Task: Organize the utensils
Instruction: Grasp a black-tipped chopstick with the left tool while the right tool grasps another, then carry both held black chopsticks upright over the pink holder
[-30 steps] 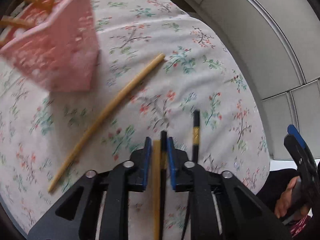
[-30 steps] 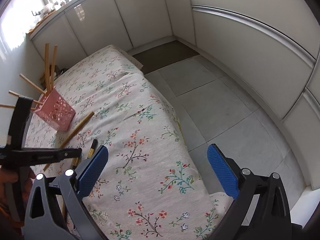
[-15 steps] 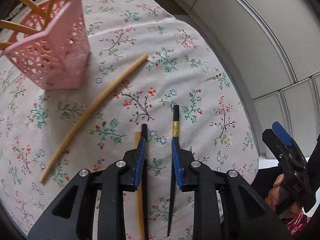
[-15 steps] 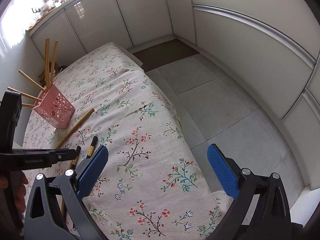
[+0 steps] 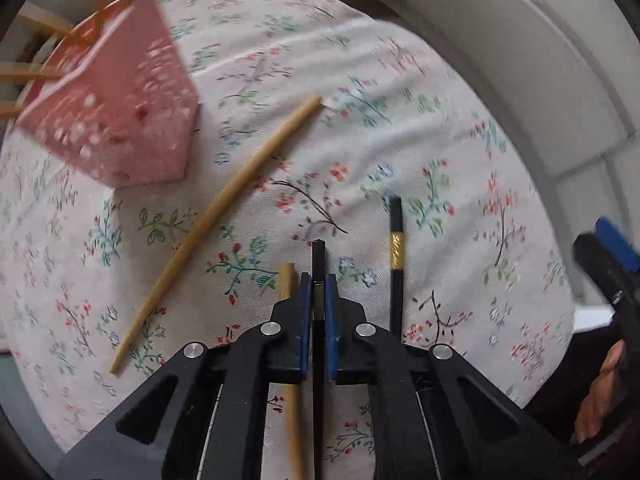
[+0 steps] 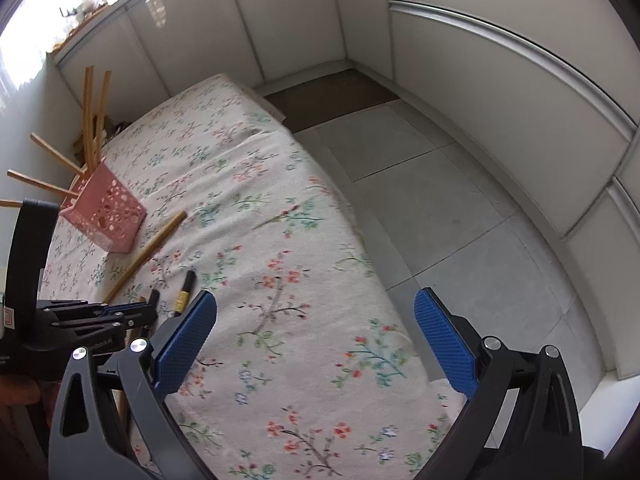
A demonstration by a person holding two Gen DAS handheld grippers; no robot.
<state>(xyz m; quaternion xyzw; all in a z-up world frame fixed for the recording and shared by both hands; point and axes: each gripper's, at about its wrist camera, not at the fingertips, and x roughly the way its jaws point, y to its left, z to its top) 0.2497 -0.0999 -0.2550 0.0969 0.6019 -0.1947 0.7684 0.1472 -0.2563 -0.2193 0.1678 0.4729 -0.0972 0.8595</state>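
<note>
Home room: floral tablecloth (image 6: 280,240), tiled floor (image 6: 440,208), white wall panels (image 6: 500,92).
</note>
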